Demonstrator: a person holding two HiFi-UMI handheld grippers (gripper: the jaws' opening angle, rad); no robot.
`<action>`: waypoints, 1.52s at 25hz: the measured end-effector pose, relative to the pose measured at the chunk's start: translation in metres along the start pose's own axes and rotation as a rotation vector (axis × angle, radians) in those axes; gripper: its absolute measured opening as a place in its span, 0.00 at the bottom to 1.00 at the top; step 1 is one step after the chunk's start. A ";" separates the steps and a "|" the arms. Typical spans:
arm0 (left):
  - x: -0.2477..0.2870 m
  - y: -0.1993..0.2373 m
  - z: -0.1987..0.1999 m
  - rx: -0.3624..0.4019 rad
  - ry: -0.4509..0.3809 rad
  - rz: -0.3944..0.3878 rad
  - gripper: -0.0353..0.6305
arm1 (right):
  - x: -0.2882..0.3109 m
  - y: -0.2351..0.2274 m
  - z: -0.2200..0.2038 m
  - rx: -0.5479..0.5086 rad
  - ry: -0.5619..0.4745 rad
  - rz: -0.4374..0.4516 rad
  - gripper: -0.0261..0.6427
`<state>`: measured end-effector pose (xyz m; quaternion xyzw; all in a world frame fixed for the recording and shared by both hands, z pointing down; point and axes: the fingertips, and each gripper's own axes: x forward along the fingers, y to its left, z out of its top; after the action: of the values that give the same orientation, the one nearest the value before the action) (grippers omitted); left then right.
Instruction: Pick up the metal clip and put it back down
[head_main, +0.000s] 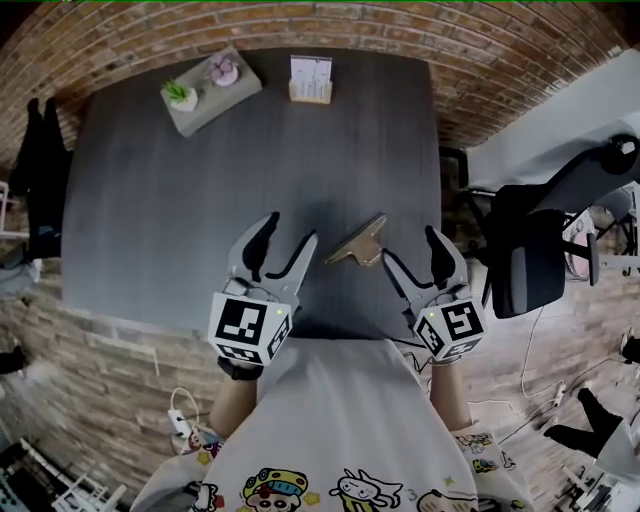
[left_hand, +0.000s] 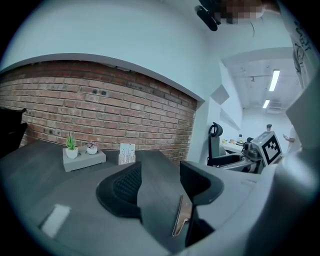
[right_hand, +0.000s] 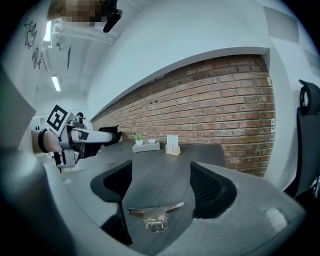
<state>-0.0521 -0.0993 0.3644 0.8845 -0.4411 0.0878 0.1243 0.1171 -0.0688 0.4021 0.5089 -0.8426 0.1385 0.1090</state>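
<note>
The metal clip (head_main: 360, 243) lies on the dark table (head_main: 200, 200) near its front edge, a gold-grey piece with two spread wings. My right gripper (head_main: 408, 247) stands open just right of it, its left finger close to the clip. From the right gripper view the clip (right_hand: 155, 214) rests low between the open jaws of that gripper (right_hand: 161, 187), touching neither pad. To the clip's left my left gripper (head_main: 288, 232) is open and empty. In the left gripper view the clip (left_hand: 182, 216) shows edge-on beside the right jaw of that gripper (left_hand: 160, 182).
A grey tray (head_main: 210, 88) with two small potted plants stands at the table's far left, and a card holder (head_main: 311, 80) at the far middle. A black office chair (head_main: 540, 250) is off the table's right side. Brick wall runs behind.
</note>
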 end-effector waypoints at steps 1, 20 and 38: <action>0.001 0.000 -0.001 -0.001 0.003 -0.008 0.42 | 0.000 0.000 -0.001 -0.002 0.003 -0.005 0.58; 0.010 -0.010 -0.025 -0.009 0.065 -0.070 0.42 | 0.011 0.008 -0.036 0.008 0.090 0.028 0.58; 0.024 -0.015 -0.064 -0.041 0.137 -0.089 0.42 | 0.041 0.015 -0.116 -0.032 0.267 0.067 0.58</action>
<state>-0.0290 -0.0898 0.4298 0.8925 -0.3934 0.1334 0.1759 0.0900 -0.0564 0.5219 0.4559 -0.8390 0.1953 0.2236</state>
